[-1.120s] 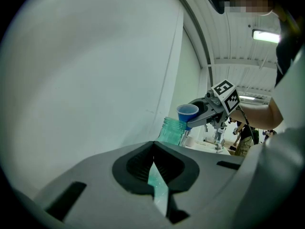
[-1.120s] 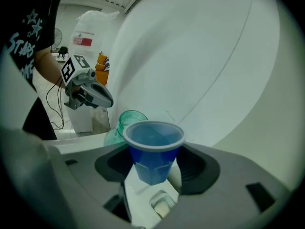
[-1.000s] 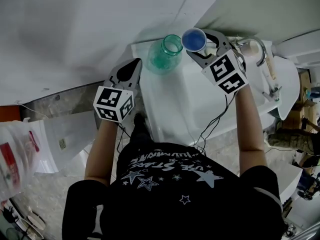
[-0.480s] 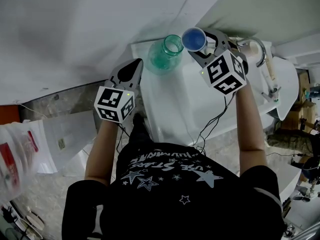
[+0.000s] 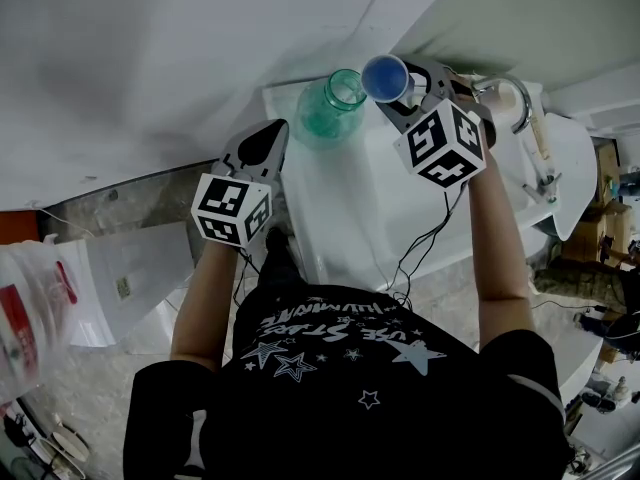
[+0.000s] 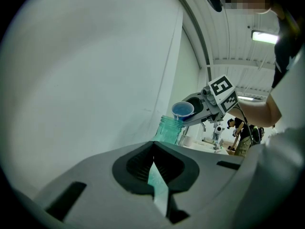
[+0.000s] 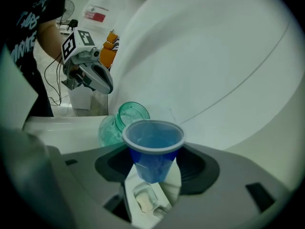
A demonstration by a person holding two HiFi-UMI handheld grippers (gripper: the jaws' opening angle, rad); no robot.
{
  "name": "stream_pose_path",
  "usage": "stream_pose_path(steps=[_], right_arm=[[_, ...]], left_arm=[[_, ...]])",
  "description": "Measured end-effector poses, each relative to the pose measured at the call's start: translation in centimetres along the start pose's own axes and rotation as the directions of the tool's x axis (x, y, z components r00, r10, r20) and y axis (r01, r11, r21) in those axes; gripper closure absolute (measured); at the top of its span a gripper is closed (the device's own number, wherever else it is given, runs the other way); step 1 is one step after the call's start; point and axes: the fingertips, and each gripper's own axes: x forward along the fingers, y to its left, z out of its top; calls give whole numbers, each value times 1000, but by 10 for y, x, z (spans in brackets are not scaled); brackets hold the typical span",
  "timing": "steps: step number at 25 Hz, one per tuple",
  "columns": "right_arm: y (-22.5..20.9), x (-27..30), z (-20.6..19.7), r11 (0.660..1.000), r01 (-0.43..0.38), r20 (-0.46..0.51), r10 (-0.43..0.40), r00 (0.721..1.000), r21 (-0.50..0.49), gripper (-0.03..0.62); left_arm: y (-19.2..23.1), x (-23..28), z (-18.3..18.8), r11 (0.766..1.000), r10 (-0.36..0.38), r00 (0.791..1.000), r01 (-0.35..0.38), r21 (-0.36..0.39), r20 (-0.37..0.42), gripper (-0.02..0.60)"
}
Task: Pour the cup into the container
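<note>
A green glass jar point(image 5: 332, 108) stands open-mouthed at the back of the white counter point(image 5: 350, 208), close to the wall. My right gripper point(image 5: 402, 88) is shut on a small blue cup point(image 5: 386, 77), held just right of and above the jar's mouth and tilted a little toward it. In the right gripper view the cup point(image 7: 153, 147) sits between the jaws with the jar point(image 7: 121, 123) behind it. My left gripper point(image 5: 266, 140) is shut and empty, pointing at the jar from the lower left. In the left gripper view the cup point(image 6: 182, 111) hangs over the jar point(image 6: 169, 130).
A chrome faucet point(image 5: 510, 98) and sink fittings stand right of the right gripper. The white wall point(image 5: 200, 48) rises directly behind the jar. A plastic bag point(image 5: 30, 308) lies on the floor at the left. A cable point(image 5: 425, 248) trails from the right gripper.
The right gripper has turned and shifted slightly left, carrying the cup a little closer to the jar's mouth. The left gripper has barely moved.
</note>
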Motion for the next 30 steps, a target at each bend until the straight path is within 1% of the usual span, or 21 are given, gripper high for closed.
stream_pose_path(steps=[4,14,17,19,24,27,30], right_arm=[[0,2,-3,999,13,-21,-13,1000,-30,324],[-5,0,-6,999,24,-31,-25,999,-37,324],[-7,-1,-5,999,33,-23,-33,999,-26,324],[-8,-2,-4,999,33,-6,-33,999,5,324],[-6,-6,2,991,-2,66,-7,998,133,324],[-7,-9,4,980,-5,107,-17,994,197,324],[-6,-14,5,961,-15,157,-30,987,277,324]], left_arm=[[-1,-1,-1,1000,-1,1000,1,-1,-2,572],[-5,-2,-1,1000,-3,1000,3,-8,-2,572],[-5,-4,0,1000,3,1000,-3,-11,4,572],[-3,-5,1,1000,11,1000,-11,-16,8,572],[-2,-10,4,1000,24,1000,-24,-7,12,572],[-4,-15,5,999,33,999,-32,-4,15,572],[-7,-18,5,999,38,999,-38,-1,16,572]])
